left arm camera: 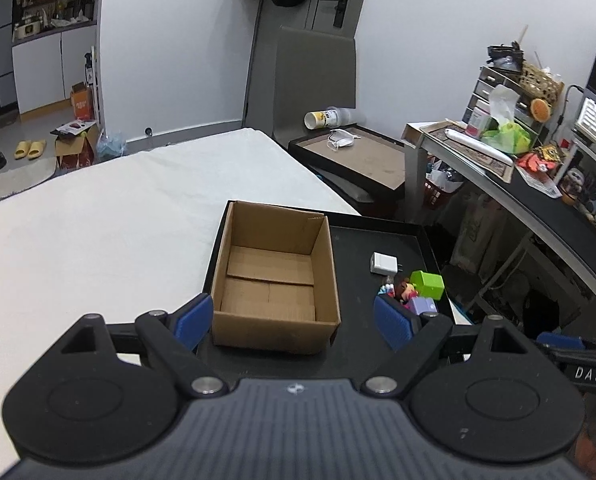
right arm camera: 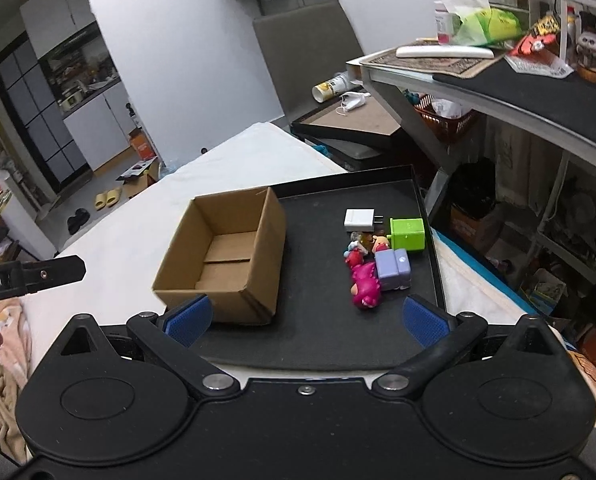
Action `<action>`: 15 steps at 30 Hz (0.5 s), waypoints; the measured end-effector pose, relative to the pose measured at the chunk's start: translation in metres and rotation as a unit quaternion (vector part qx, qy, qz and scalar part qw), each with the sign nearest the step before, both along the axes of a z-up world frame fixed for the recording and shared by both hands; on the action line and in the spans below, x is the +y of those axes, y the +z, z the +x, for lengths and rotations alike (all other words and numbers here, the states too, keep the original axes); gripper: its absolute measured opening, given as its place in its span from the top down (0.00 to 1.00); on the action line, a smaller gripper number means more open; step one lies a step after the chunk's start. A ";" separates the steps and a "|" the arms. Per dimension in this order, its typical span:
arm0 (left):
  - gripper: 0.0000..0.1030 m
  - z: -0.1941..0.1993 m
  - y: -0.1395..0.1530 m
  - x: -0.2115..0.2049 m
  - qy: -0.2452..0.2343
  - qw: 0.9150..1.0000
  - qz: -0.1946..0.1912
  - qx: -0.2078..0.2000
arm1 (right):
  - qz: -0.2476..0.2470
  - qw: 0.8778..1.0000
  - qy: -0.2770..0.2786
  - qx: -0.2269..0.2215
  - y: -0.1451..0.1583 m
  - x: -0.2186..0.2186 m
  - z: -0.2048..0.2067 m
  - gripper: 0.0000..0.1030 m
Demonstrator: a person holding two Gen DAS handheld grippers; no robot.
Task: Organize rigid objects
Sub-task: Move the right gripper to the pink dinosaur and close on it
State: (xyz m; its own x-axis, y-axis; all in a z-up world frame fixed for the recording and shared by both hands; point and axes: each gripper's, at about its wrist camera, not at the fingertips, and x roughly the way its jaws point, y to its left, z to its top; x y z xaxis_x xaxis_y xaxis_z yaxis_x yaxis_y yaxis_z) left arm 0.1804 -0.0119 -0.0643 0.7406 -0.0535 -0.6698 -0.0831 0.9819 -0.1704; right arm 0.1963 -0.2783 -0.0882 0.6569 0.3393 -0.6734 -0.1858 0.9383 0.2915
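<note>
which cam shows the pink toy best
The right wrist view: the pink toy lies fully visible on the black tray, beside the purple block. In the left wrist view the left tool's right finger hides it almost entirely.

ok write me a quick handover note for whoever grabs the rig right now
Left gripper: open, holding nothing, hanging over the near edge of the box.
Right gripper: open, holding nothing, over the near part of the tray.
Box: on the left of the tray, nothing in it.
On the tray right of the box, all loose: white charger, green cube, purple block, pink toy, and a few small figures bunched between them.
Done: nothing boxed yet.
Left: probably move every item from the tray into the box.
</note>
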 end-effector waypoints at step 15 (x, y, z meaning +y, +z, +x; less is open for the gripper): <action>0.17 0.063 -0.049 0.034 0.041 0.997 -0.039 0.046 | 0.009 0.999 -0.014 0.051 -0.053 0.006 0.058 0.04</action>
State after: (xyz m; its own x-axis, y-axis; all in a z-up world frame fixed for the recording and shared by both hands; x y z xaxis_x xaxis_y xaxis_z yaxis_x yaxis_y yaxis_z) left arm 0.2436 0.0224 -0.1136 0.6808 -0.0485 -0.7309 -0.1822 0.9552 -0.2331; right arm 0.2541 -0.2727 -0.1413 0.5953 0.3340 -0.7308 -0.1277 0.9373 0.3243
